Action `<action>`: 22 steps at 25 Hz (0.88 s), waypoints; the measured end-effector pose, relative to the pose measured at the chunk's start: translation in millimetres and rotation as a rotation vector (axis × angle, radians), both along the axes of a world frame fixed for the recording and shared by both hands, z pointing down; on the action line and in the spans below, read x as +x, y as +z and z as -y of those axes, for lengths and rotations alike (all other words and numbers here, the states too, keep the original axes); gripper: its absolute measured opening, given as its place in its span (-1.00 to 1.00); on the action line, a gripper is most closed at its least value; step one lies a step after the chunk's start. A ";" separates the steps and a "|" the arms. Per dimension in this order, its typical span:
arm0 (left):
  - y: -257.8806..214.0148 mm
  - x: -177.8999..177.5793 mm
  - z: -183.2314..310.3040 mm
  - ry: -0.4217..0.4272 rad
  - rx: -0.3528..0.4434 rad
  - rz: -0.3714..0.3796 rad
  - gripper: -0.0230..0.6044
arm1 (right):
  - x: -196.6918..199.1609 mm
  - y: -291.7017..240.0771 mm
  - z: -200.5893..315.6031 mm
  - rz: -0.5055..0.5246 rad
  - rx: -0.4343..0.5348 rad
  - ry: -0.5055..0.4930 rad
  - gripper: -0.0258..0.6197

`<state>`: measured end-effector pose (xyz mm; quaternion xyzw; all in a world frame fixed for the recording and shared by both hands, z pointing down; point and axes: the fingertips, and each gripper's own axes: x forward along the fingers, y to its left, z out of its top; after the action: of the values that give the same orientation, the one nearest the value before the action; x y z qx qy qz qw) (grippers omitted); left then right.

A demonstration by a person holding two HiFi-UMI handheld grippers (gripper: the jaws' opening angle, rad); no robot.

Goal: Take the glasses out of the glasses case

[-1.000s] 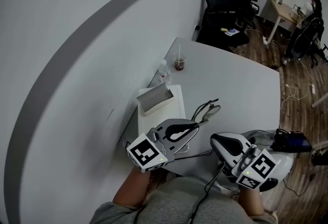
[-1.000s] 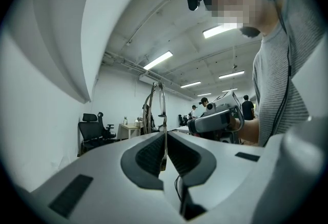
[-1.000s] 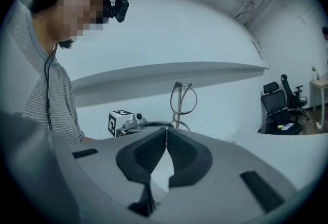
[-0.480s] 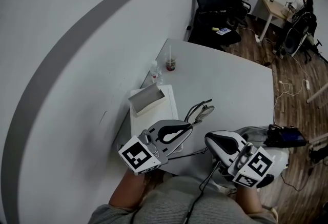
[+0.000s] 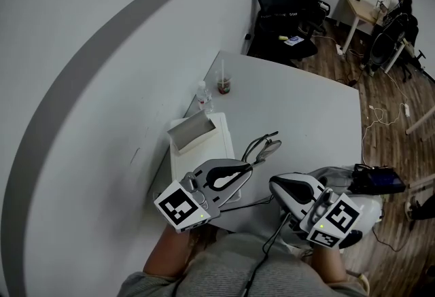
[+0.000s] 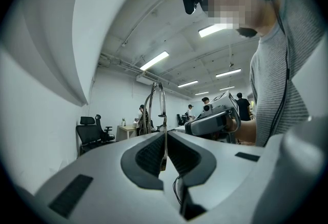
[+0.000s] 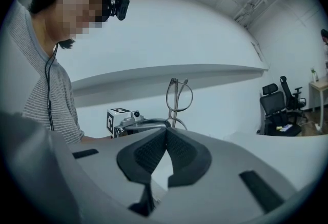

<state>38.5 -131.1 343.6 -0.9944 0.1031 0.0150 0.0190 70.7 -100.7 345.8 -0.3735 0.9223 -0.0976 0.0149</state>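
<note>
The left tool (image 6: 164,138) is clamped on one thin temple of the glasses (image 5: 265,147), outside the open glasses case (image 5: 196,131). The case's near end is hidden behind that tool and its inside is unclear. The right tool (image 7: 165,133) is closed and empty, over the surface (image 5: 306,109).

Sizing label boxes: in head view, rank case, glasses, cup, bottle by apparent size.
1. case
2. glasses
3. cup and bottle: look alike, both farther from camera, so unranked.
</note>
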 end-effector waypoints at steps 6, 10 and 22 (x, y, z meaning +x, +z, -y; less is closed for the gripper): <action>-2.4 0.2 1.0 0.002 0.006 -0.001 -0.85 | 1.4 -1.6 0.5 0.004 -0.001 0.000 -0.88; -2.8 0.5 0.4 0.005 0.010 0.000 -0.85 | 0.7 -1.4 0.2 0.002 -0.004 -0.002 -0.88; -4.9 -0.4 1.0 -0.001 0.012 0.001 -0.85 | -0.4 -3.3 0.7 0.008 -0.005 -0.013 -0.88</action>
<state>38.1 -132.1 338.7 -0.9942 0.1033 0.0151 0.0248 70.4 -101.4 342.5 -0.3672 0.9244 -0.1017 0.0170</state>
